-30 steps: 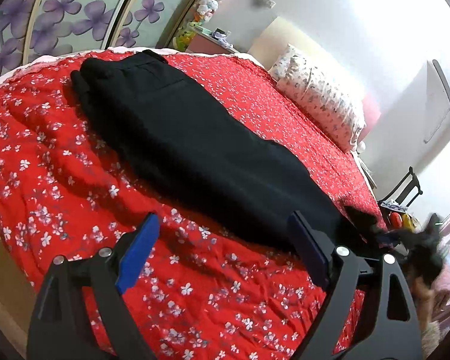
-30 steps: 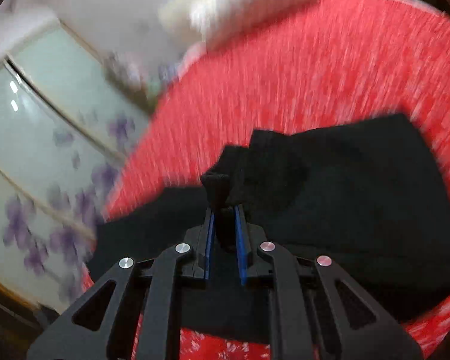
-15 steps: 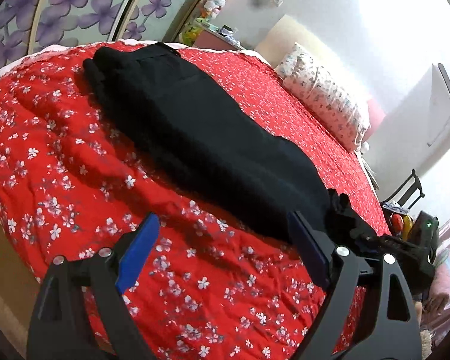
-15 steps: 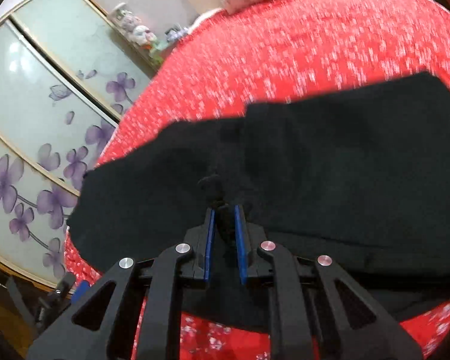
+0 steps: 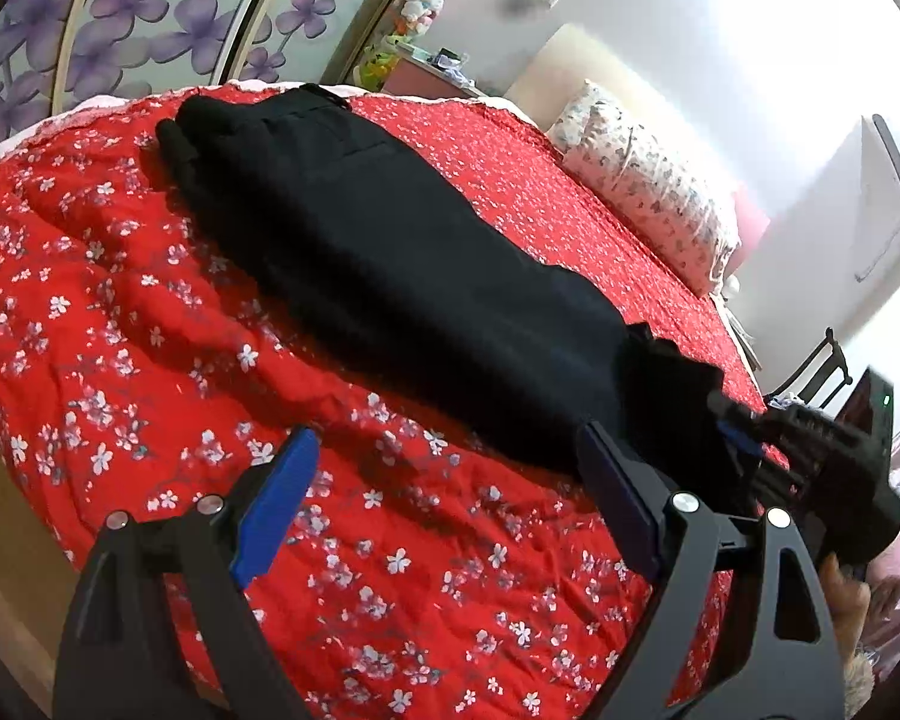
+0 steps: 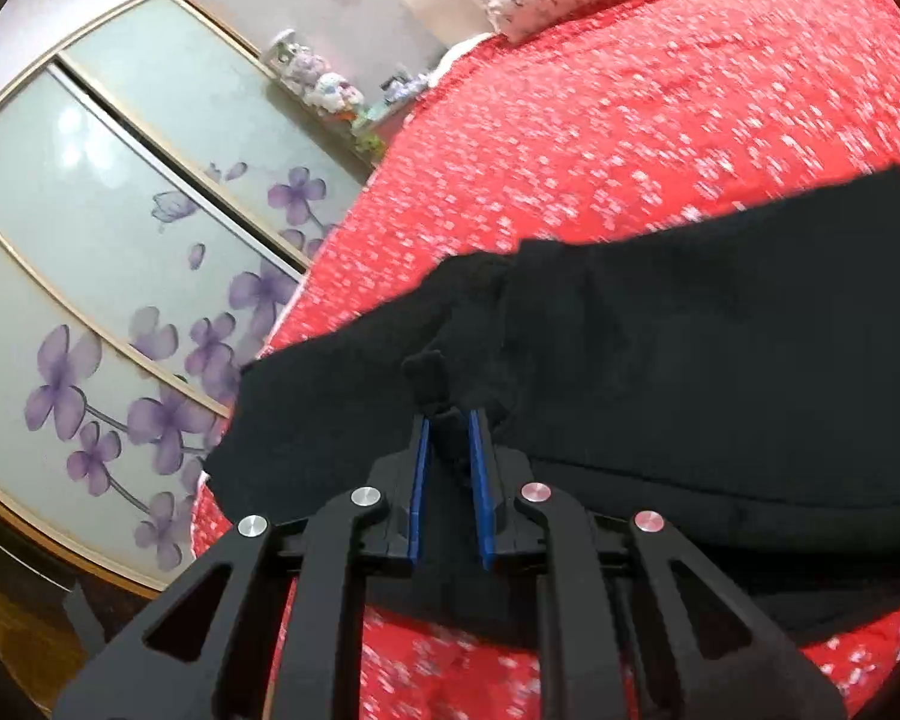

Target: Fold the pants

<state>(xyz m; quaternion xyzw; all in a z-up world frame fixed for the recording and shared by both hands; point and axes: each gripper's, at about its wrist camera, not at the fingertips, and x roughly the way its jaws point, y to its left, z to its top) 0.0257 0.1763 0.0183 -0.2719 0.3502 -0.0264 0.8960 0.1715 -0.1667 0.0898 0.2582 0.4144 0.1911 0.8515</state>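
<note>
Black pants (image 5: 402, 276) lie lengthwise across the bed (image 5: 120, 360), on its red flowered cover, one end at the far left edge near the purple-flowered wardrobe doors (image 5: 150, 18), the other at the near right. The right claw (image 6: 448, 420) is narrow, pinching a bunched fold of the pants at that near right end. The left claw (image 5: 450, 474) stands wide and holds nothing, hovering over bare cover just beside the pants. A patterned pillow (image 5: 648, 186) rests at the far right.

No readable text, label, brand or number shows anywhere.
</note>
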